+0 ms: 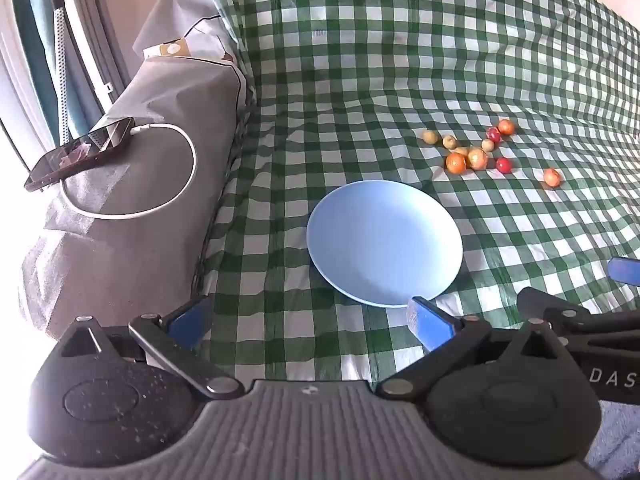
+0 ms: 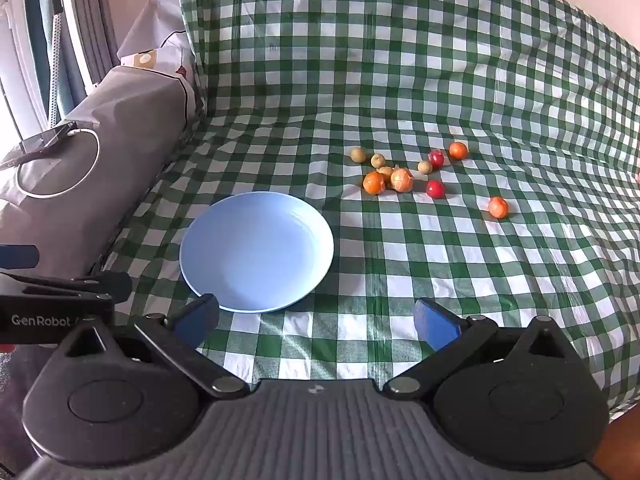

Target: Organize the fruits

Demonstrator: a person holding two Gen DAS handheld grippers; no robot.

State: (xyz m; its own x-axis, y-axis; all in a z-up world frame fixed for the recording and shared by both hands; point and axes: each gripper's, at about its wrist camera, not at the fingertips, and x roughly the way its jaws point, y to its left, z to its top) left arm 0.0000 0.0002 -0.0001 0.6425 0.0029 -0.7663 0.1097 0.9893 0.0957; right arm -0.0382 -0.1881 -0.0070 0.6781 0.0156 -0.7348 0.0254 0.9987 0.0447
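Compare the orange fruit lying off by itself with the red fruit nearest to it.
The lone orange fruit is orange and looks somewhat larger; the red fruit is glossy dark red. The orange one lies apart from the rest, while the red one sits at the cluster's edge. Both are round and rest on the checked cloth.

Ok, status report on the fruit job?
Left gripper and right gripper open, empty. Blue plate bare; fruits loose on checked cloth. Nothing blocking.

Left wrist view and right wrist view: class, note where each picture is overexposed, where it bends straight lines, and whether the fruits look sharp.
Left wrist view: the window side by the black phone is blown out white; the green-and-white checked cloth curves from fisheye distortion. Right wrist view: the small round fruits look fairly sharp, and the pale blue round plate shows no harsh glare.
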